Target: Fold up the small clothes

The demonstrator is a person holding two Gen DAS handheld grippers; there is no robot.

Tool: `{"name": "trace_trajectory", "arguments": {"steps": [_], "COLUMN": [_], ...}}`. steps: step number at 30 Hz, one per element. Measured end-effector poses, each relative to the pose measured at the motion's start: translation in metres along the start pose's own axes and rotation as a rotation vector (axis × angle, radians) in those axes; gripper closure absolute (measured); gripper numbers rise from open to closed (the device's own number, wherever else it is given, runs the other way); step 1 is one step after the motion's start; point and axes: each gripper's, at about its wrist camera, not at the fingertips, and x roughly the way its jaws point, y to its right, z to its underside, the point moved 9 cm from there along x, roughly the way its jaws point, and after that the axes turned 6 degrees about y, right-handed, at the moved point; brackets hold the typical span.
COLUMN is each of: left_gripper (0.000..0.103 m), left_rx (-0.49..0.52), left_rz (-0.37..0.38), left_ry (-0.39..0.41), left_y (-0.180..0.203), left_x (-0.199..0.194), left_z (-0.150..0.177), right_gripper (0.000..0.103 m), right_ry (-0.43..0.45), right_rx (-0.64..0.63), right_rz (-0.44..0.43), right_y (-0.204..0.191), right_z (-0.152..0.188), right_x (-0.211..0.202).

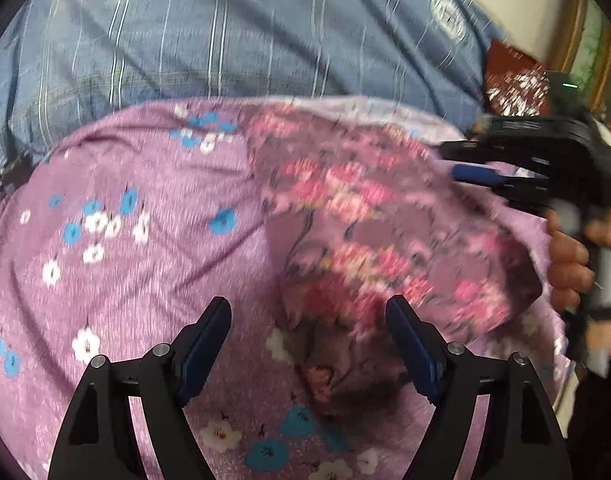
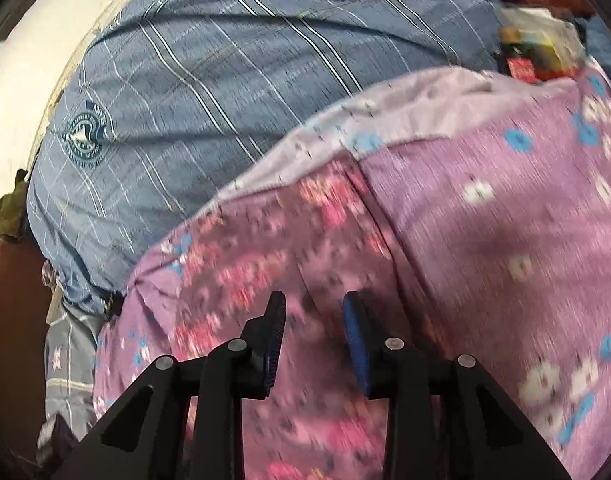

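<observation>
A small pink-and-red floral garment (image 1: 369,240) lies on a purple cloth with blue and white flowers (image 1: 117,216). My left gripper (image 1: 309,316) is open just above the garment's near end, holding nothing. My right gripper (image 1: 461,160) comes in from the right at the garment's far edge, seen side-on. In the right wrist view the right gripper (image 2: 314,312) is open with a gap between its blue pads, just above the floral garment (image 2: 265,264), which lies next to the purple cloth (image 2: 505,220). Both views are motion-blurred.
A blue striped sheet with round logos (image 1: 245,32) covers the bed behind the purple cloth; it also shows in the right wrist view (image 2: 225,80). A dark red patterned item (image 1: 513,76) and packets (image 2: 541,48) lie at the far edge. A pale wall (image 2: 33,40) stands left.
</observation>
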Motion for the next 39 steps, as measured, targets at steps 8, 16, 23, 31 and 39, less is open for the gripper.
{"name": "trace_trajectory", "arguments": {"steps": [8, 16, 23, 31, 39], "left_gripper": [0.022, 0.015, 0.008, 0.02, 0.02], "left_rx": [0.087, 0.135, 0.161, 0.061, 0.09], "left_rz": [0.008, 0.005, 0.011, 0.062, -0.025], "left_ry": [-0.094, -0.053, -0.152, -0.059, -0.189], "left_y": [0.008, 0.008, 0.013, 0.001, -0.003], "left_x": [0.026, 0.02, 0.027, -0.002, 0.027], "left_z": [0.027, 0.035, 0.03, -0.007, 0.019], "right_gripper": [0.069, 0.064, 0.061, 0.061, 0.061], "right_ry": [-0.099, -0.04, 0.028, 0.075, -0.011], "right_rx": [0.029, 0.0, 0.015, -0.016, 0.017], "right_rz": [0.121, 0.146, 0.032, -0.003, -0.024], "right_y": [0.008, 0.015, -0.001, 0.002, 0.013], "right_z": [-0.018, -0.041, -0.039, -0.013, 0.046], "right_x": [0.078, 0.11, 0.051, -0.039, -0.048]}}
